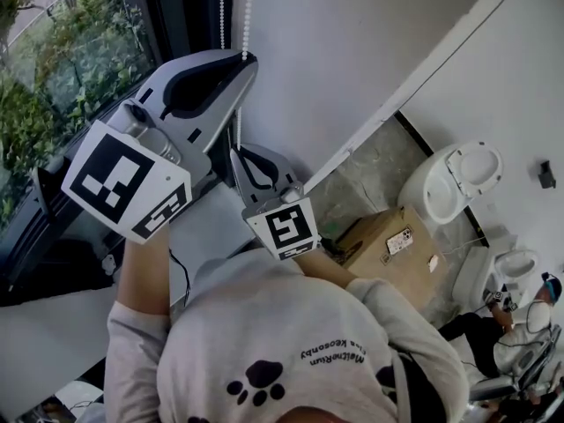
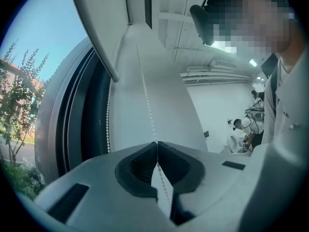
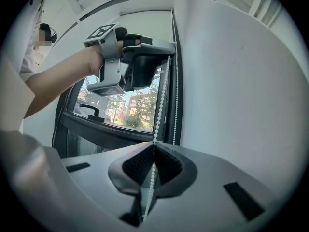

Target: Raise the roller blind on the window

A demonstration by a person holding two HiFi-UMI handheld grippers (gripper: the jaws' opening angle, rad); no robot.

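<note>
A white bead chain (image 1: 249,7) hangs in two strands beside the dark window frame (image 1: 176,7). My left gripper (image 1: 245,57) is raised high and shut on the right-hand strand; in its own view the jaws meet on the bead chain (image 2: 147,105), which runs up the white wall. Lower down, my right gripper (image 1: 236,152) is shut on the same strand, and in its view the bead chain (image 3: 161,100) rises from the closed jaws to the left gripper (image 3: 166,57) above. The second strand (image 3: 175,95) hangs free. I cannot make out the blind's fabric.
The window (image 1: 62,69) looks onto trees and has a black handle (image 3: 89,109). A cardboard box (image 1: 388,245) stands on the floor behind me. Two white toilets (image 1: 454,183) stand by the right wall, where a person (image 1: 520,324) crouches.
</note>
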